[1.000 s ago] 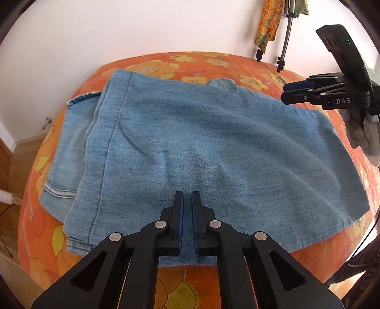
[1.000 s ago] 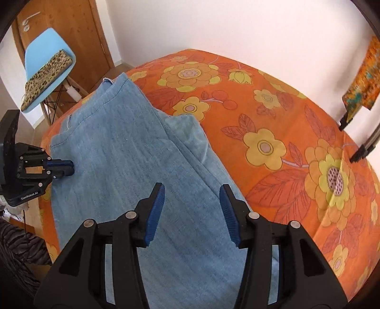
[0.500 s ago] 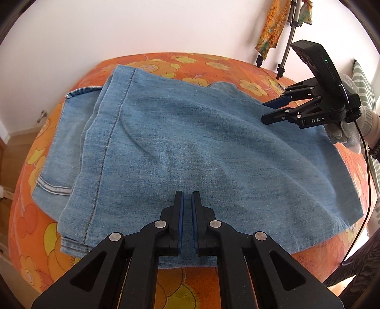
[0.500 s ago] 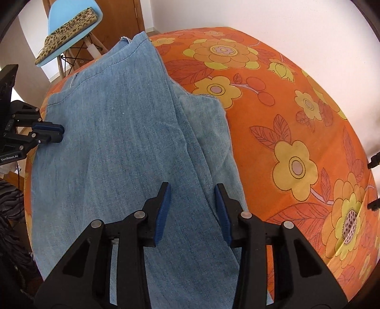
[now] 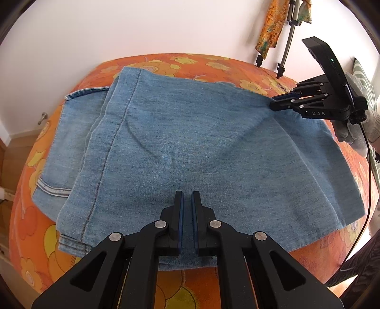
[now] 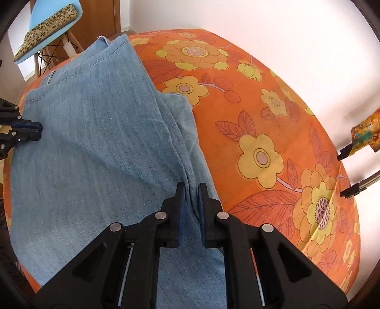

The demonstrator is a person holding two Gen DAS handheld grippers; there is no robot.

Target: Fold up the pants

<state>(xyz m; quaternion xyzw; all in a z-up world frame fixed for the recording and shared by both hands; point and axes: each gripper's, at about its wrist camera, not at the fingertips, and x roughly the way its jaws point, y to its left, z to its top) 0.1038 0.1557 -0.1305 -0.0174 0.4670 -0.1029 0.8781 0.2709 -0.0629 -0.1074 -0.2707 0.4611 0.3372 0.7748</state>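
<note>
Now right gripper (image 6: 190,190) pinches pants (image 6: 95,142) edge.

Buried under the folded light-blue denim pants (image 5: 201,147): lower layers and a wide patch of the orange flower-print bedspread (image 6: 273,99). Just closed further onto a raised fold of that denim, right gripper (image 6: 191,189): inner pad faces lost in the cloth. Cut off by the left edge of the right wrist view: left gripper (image 6: 38,129); no telling, from either view, of denim between its nearly touching pads or not. Cropped at the top corner: sky-blue plastic chair (image 6: 54,7) with leopard-print cushion (image 6: 45,31). Cropped at the top of the left wrist view: grey metal tripod legs (image 5: 288,40) and hanging orange patterned cloth (image 5: 270,31). Half out of frame at right: pale knitted glove (image 5: 351,133) and green-striped cushion (image 5: 363,80). Too small to identify: little metal fitting (image 5: 42,117) low on the white wall.
</note>
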